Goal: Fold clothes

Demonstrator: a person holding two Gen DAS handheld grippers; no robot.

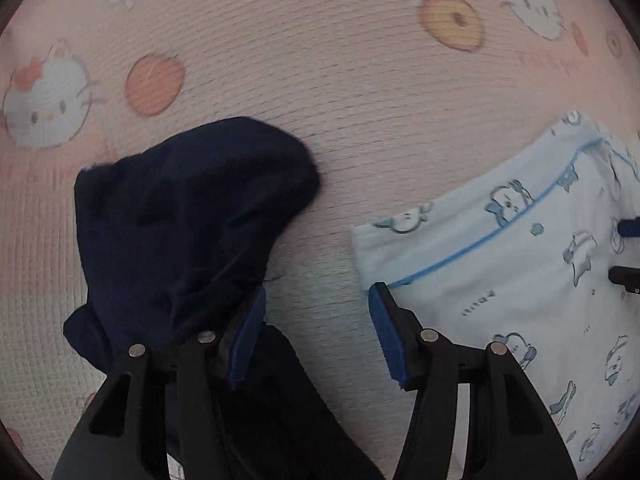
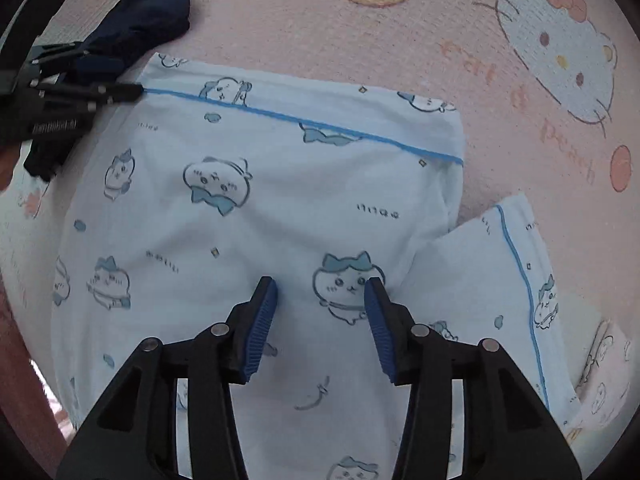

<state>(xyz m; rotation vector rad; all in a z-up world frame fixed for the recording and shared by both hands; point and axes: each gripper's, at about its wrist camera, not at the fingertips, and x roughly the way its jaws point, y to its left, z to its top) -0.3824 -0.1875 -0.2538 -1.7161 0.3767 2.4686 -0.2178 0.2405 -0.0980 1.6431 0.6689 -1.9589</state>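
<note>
A light blue garment (image 2: pixel 280 184) printed with cartoon animals and a blue stripe lies flat on the pink sheet; it also shows at the right of the left wrist view as the light blue garment (image 1: pixel 500 264). My right gripper (image 2: pixel 320 282) points down over its middle, open, with no cloth pinched between the pads. A crumpled dark navy garment (image 1: pixel 180 216) lies to its left. My left gripper (image 1: pixel 318 292) is open over the bare sheet between the two garments. Its left finger overlaps the navy cloth, and its right finger is at the light garment's corner.
The pink sheet (image 1: pixel 320 80) carries cat faces and orange rounds. A second folded light blue piece (image 2: pixel 480 280) lies to the right of the main garment, with a pale pink item (image 2: pixel 604 376) beyond it. A brown wooden edge (image 2: pixel 16 360) runs along the left.
</note>
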